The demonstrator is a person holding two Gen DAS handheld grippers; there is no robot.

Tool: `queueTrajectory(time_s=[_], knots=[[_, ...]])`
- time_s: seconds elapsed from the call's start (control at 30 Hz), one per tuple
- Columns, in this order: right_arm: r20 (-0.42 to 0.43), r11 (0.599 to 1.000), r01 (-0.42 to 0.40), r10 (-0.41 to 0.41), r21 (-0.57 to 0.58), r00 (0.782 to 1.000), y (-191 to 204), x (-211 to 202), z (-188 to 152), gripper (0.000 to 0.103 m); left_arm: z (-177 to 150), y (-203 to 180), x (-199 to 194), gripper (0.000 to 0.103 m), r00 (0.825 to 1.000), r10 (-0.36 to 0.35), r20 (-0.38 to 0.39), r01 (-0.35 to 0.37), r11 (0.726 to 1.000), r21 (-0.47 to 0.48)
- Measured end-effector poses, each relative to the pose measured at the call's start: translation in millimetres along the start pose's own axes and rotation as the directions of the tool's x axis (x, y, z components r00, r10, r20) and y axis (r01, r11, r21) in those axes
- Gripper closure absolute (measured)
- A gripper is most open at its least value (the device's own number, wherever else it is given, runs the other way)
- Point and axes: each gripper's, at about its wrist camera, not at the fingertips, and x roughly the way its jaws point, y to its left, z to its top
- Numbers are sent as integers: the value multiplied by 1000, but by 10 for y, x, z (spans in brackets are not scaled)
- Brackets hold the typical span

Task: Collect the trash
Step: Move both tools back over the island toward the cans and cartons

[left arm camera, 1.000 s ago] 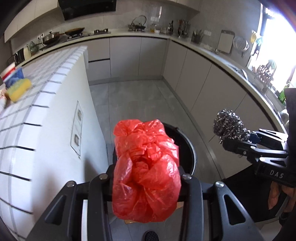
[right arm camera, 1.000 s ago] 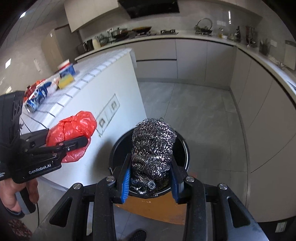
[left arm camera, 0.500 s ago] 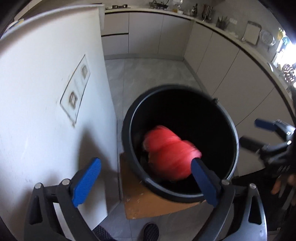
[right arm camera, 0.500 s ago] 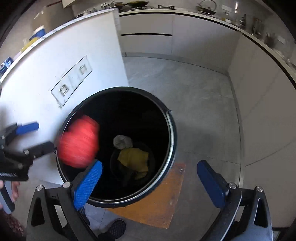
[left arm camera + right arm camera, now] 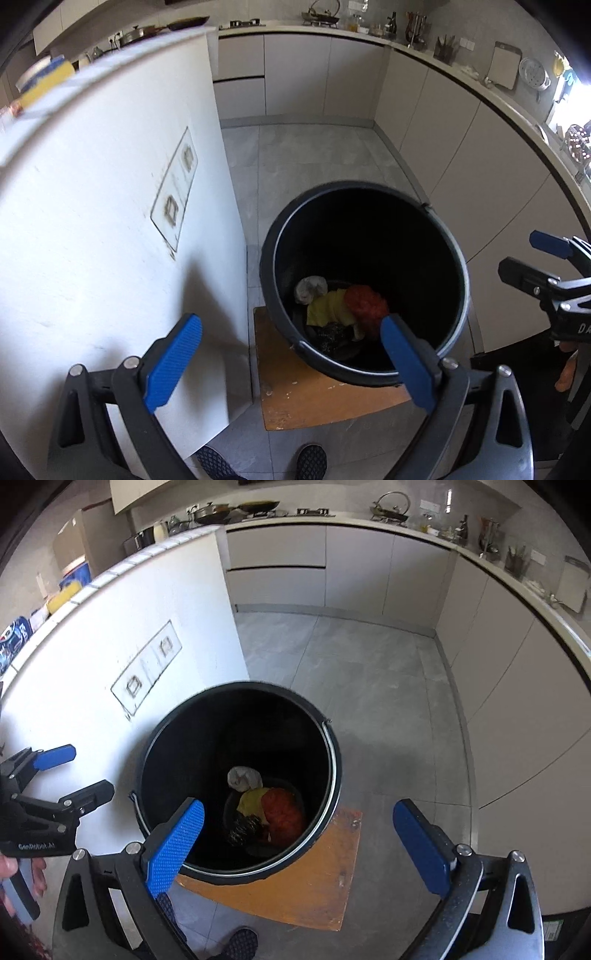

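Note:
A black trash bin (image 5: 458, 280) (image 5: 334, 760) stands on an orange board on the floor. At its bottom lie the red plastic bag (image 5: 367, 301) (image 5: 282, 814), the steel wool ball (image 5: 332, 334) (image 5: 243, 825), a yellow rag (image 5: 327, 306) and a white crumpled wad (image 5: 242, 777). My left gripper (image 5: 290, 360) is open and empty above the bin's near left rim; it also shows in the right wrist view (image 5: 75, 771). My right gripper (image 5: 308, 845) is open and empty above the bin's near rim; it also shows in the left wrist view (image 5: 532, 256).
A white tiled island (image 5: 92, 206) stands close on the left of the bin, with cans and a yellow sponge (image 5: 61, 598) on top. Grey cabinets (image 5: 517, 686) and a worktop curve along the back and right. The orange board (image 5: 295, 886) lies on grey floor tiles.
Both grippers opened over the bin. The red bag and the steel wool ball dropped out and now lie at the bin's bottom. Both grippers have pulled back a little.

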Motion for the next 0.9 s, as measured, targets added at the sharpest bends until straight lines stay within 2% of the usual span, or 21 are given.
queueTrajectory(time_s=[0.1, 0.23, 0.37, 0.57, 0.9], knots=[[25, 1000, 11, -12, 12, 1000, 28, -187, 28, 0, 143, 28, -97, 4, 1000, -3, 24, 2, 1000, 4], [67, 999, 26, -28, 27, 997, 57, -508, 92, 0, 233, 54, -419, 4, 997, -9, 80, 8, 1000, 10], [110, 999, 27, -32, 47, 993, 106, -815, 157, 0, 283, 120, -666, 4, 995, 8, 99, -8, 1000, -4], [164, 997, 25, -38, 77, 986, 302, -1223, 264, 0, 294, 297, -1103, 4, 986, 13, 169, -11, 1000, -16], [230, 998, -25, 11, 54, 973, 875, -1492, 487, 0, 194, 976, -1498, 4, 968, 105, 227, -74, 987, -140]])
